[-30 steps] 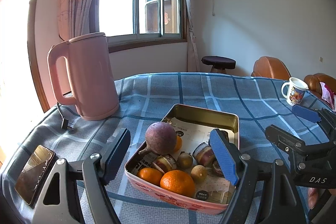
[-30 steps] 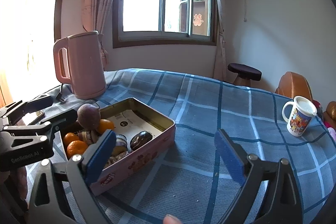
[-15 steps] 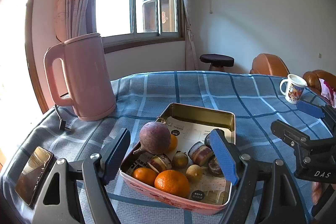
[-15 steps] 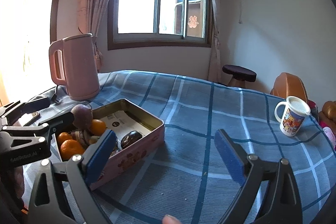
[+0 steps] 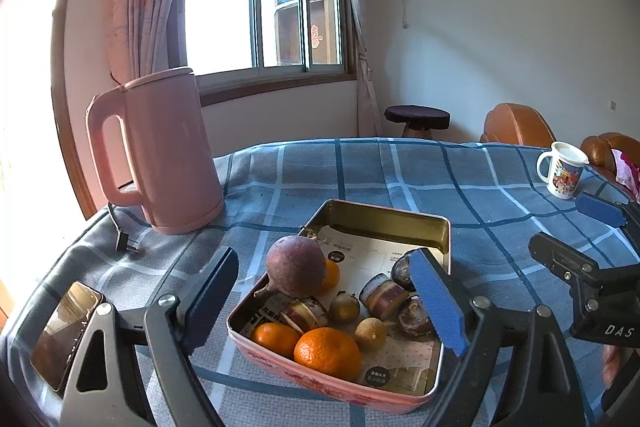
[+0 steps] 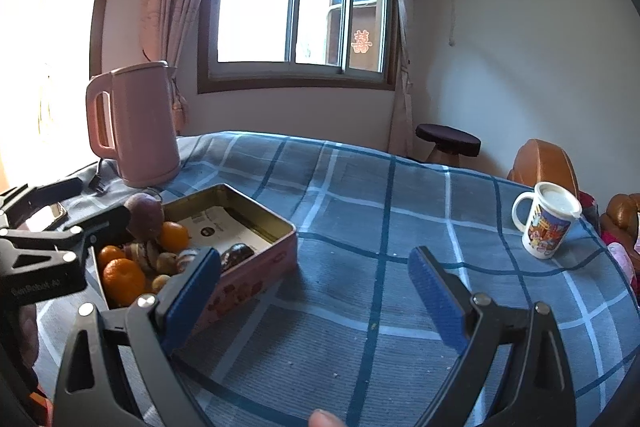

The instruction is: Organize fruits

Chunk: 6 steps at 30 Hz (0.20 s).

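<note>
A pink tin box (image 5: 436,227) sits on the blue checked tablecloth and holds several fruits: a big purple round one (image 5: 296,265), oranges (image 5: 327,351), small brown and dark ones. My left gripper (image 5: 324,301) is open and empty, hovering just above the box's near end. My right gripper (image 6: 314,295) is open and empty, over bare cloth to the right of the box (image 6: 256,267). Each gripper shows at the edge of the other's view.
A pink kettle (image 5: 156,155) with a loose plug stands at the back left. A phone (image 5: 66,333) lies at the near left. A printed mug (image 6: 546,221) stands at the right. A stool and brown chairs stand beyond the table.
Both grippers have drawn back and shifted slightly; the box and kettle look a bit farther and more to the left. Both stay open and empty.
</note>
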Motion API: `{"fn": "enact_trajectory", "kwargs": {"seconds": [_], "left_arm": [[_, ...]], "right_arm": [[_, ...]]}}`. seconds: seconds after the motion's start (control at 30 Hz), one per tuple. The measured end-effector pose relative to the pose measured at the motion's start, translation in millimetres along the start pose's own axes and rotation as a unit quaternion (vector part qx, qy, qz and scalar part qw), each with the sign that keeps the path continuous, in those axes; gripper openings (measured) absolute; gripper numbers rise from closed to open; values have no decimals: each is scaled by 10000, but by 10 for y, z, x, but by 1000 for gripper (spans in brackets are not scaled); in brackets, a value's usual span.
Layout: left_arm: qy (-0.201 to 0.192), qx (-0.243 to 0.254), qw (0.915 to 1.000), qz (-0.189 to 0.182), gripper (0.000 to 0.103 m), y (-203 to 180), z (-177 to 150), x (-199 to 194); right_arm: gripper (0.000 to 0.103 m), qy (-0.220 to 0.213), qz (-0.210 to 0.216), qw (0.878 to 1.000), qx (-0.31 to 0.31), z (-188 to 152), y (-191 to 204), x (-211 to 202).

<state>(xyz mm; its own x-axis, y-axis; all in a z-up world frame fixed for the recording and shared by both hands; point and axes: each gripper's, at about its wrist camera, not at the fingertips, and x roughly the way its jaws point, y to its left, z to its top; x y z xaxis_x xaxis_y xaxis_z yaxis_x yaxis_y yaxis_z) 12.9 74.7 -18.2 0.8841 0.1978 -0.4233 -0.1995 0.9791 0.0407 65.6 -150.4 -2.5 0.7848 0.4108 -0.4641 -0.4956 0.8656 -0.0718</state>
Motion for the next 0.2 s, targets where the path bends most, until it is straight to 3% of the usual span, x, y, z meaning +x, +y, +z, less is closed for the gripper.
{"fn": "enact_trajectory", "kwargs": {"seconds": [0.2], "left_arm": [[17,-5,10000,52,89,19,-10,-12]], "right_arm": [[97,358,-433,9984,-47,-133,-307,57]]}}
